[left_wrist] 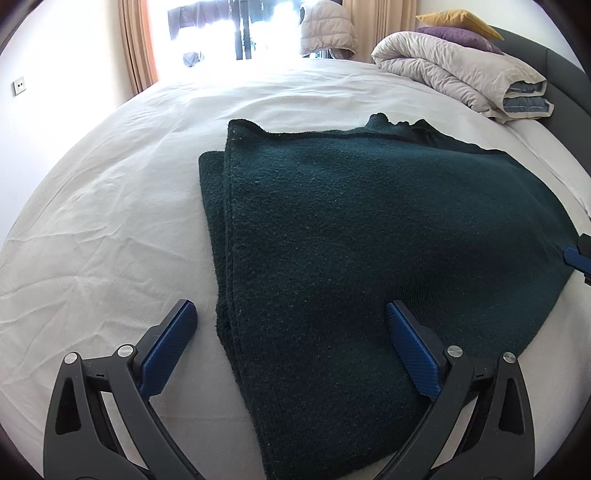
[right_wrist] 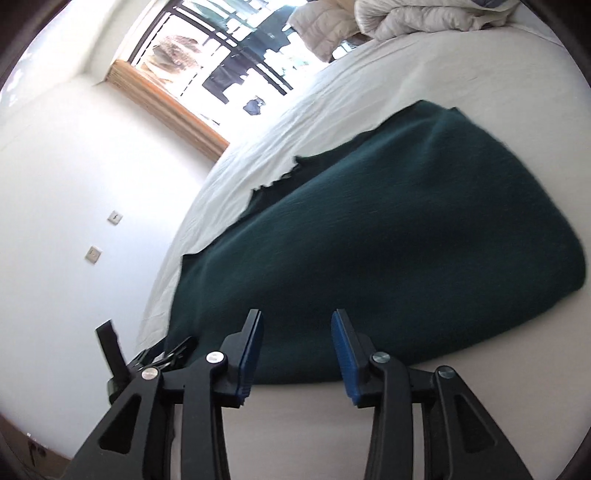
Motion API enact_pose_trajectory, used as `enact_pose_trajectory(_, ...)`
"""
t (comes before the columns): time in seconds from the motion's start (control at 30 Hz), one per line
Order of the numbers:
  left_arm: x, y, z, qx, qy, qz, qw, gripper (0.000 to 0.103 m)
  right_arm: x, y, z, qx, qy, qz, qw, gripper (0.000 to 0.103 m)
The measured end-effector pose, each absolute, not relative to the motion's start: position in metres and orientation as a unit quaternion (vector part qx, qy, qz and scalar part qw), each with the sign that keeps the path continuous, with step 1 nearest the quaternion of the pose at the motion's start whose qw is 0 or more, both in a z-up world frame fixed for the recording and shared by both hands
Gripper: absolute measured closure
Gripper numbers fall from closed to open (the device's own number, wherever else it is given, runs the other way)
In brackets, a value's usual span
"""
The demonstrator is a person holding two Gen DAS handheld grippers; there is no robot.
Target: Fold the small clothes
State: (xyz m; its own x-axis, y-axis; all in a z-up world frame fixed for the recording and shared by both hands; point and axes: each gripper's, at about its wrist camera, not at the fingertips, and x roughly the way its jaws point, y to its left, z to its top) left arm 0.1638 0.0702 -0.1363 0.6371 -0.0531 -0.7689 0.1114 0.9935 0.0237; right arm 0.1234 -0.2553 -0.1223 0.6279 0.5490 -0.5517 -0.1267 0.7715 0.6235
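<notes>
A bright window (left_wrist: 236, 33) with tan curtains (left_wrist: 135, 44) lights white walls (left_wrist: 62, 66) and a white-sheeted bed (left_wrist: 110, 192).

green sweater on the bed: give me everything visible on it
The green sweater is a dark teal, fuzzy knit, apparently wool. It lies flat on the white bed sheet, already folded: a second layer peeks out along its left edge, and a ribbed, uneven edge shows at the far side. The left gripper hangs open over its near edge; contact unclear. The right gripper is open at its other edge, gripping nothing.
</notes>
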Motion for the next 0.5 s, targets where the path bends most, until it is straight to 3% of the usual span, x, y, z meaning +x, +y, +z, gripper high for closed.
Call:
enact_pose_trajectory(0.2, 0.163, 0.071, -0.136, 0.034, 0.423, -0.046, 0.904, 0.0, 0.132, -0.21, -0.147, 0.237, 0.437, 0.233, 0.836, 0.053)
enact_pose_trajectory(0.37, 0.165, 0.071, -0.136, 0.029, 0.424, -0.049, 0.904, 0.0, 0.123, -0.229, -0.146, 0.277, 0.411, 0.239, 0.835, 0.054)
enact_pose_trajectory(0.5, 0.154, 0.087, -0.128, -0.022, 0.423, -0.046, 0.905, 0.0, 0.109, -0.239, -0.139, 0.306, 0.367, 0.231, 0.847, 0.045)
